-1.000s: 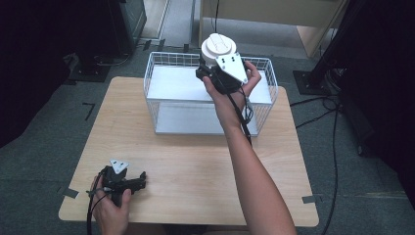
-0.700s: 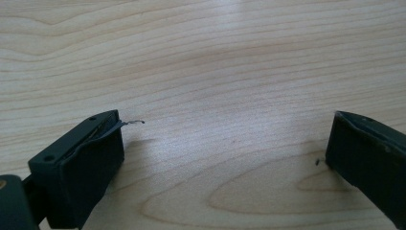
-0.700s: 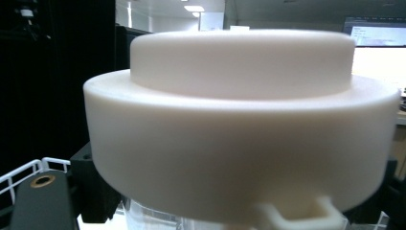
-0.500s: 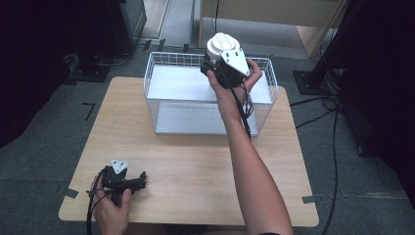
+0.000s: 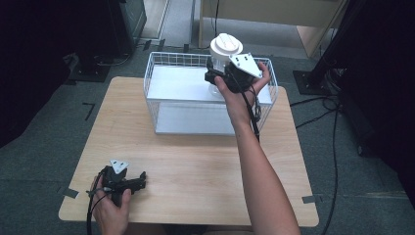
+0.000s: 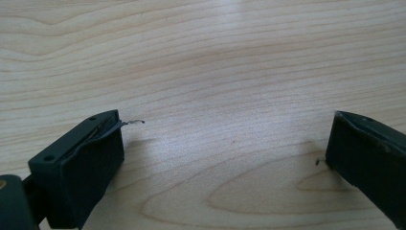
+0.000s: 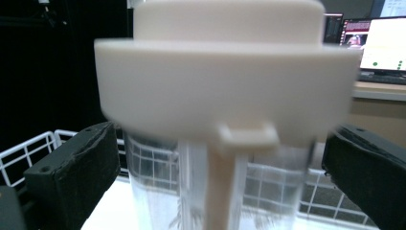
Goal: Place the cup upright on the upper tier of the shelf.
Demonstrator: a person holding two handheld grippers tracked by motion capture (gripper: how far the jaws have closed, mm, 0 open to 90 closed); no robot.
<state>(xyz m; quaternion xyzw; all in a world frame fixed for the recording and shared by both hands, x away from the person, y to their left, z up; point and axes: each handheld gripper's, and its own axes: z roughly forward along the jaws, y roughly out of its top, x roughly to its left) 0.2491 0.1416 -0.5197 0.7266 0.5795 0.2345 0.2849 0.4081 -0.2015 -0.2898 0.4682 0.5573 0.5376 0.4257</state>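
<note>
Now the right gripper (image 5: 215, 78), jaws just sprung wide, straddles a clear ribbed jar (image 7: 210, 191) w/ chunky white lid (image 5: 226, 47), above the wire basket (image 5: 161, 63) at 12 o'clock; left gripper (image 5: 139, 180) rests open on pale woodgrain table (image 5: 195, 161).

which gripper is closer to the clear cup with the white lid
Right. The right gripper is over the wire basket with the clear cup between its open jaws. The left gripper lies at the table's near left corner, far from it.
</note>
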